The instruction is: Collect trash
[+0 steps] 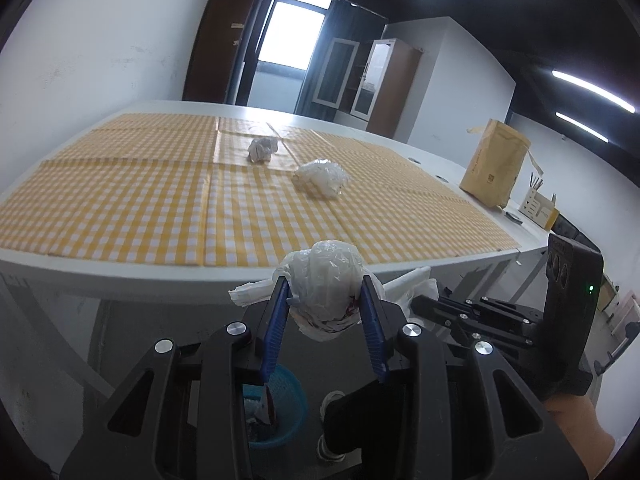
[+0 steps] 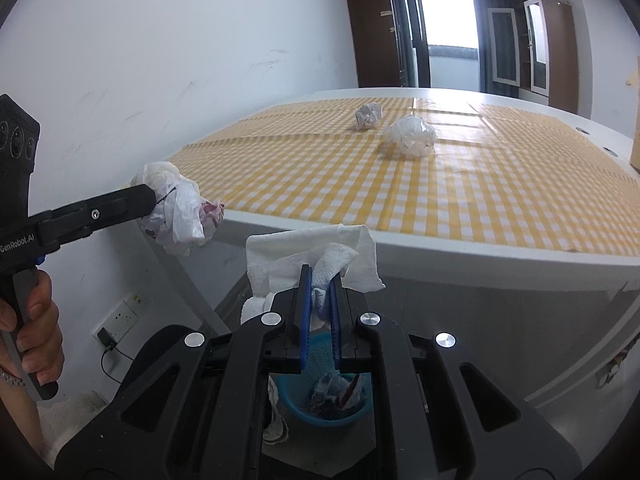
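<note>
My left gripper (image 1: 325,286) is shut on a crumpled white plastic bag (image 1: 326,280), held off the table's near edge; the bag also shows in the right wrist view (image 2: 180,208). My right gripper (image 2: 322,276) is shut on a white paper towel (image 2: 320,256), also held off the edge. A blue trash basket (image 2: 324,404) with some trash in it stands on the floor below both grippers; it also shows in the left wrist view (image 1: 280,412). A crumpled paper ball (image 1: 262,149) and a clear plastic wad (image 1: 325,176) lie on the yellow checked tablecloth (image 1: 160,200).
A brown paper bag (image 1: 494,162) and a small box with pens (image 1: 538,206) stand at the table's right side. A wall socket with a plug (image 2: 116,320) is low on the left wall. My shoes (image 1: 332,400) are beside the basket.
</note>
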`<state>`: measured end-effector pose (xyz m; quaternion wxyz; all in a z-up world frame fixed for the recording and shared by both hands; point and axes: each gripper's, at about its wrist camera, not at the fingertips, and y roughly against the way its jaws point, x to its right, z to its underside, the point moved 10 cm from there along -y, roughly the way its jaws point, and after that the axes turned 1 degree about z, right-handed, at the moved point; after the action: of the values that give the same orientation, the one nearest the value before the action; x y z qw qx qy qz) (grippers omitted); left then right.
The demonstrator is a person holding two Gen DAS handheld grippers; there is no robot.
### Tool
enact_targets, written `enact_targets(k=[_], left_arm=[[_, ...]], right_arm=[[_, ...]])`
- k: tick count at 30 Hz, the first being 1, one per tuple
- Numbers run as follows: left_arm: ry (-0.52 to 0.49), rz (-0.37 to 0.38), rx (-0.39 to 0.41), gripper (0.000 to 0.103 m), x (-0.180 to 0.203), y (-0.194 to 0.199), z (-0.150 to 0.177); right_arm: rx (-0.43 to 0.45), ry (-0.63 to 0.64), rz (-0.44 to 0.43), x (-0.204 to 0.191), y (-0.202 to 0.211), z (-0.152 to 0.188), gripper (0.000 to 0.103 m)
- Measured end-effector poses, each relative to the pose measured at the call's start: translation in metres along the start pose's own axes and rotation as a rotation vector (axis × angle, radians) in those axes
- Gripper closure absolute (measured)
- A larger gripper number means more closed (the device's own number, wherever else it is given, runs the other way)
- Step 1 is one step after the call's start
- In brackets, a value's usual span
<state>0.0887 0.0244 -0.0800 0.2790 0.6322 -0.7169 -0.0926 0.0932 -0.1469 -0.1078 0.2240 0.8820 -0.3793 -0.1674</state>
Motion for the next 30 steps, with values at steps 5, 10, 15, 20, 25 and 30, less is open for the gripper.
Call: enact_targets(k=[5,10,15,20,25,30], left_arm=[[0.009,0.003,-0.046,0.068,-0.003,-0.006,0.028],[0.022,0.008,-0.089,0.068,-0.009,-0.017,0.052],[0.043,0.002,-0.14,0.069,-0.021,-0.034,0.076],[0.089,0.0,-0.206,0.069,-0.038,-0.059,0.104],[0.131,-0.016,-0.277,0.069,-0.055,-0.082,0.13],[0.158,-0.033,-0.332,0.069,-0.07,-0.102,0.147]], right_arm=[[-0.037,0.001,0.001,-0.002,-0.002,0.024,0.096],[-0.089,-0.004,-0.001,0.001,-0.012,0.05,0.096],[-0.142,-0.017,-0.001,0.006,-0.029,0.074,0.096],[-0.206,-0.023,-0.003,0.011,-0.053,0.101,0.096],[-0.282,-0.041,0.004,0.021,-0.08,0.133,0.096],[-0.338,-0.056,0.009,0.031,-0.105,0.152,0.096]])
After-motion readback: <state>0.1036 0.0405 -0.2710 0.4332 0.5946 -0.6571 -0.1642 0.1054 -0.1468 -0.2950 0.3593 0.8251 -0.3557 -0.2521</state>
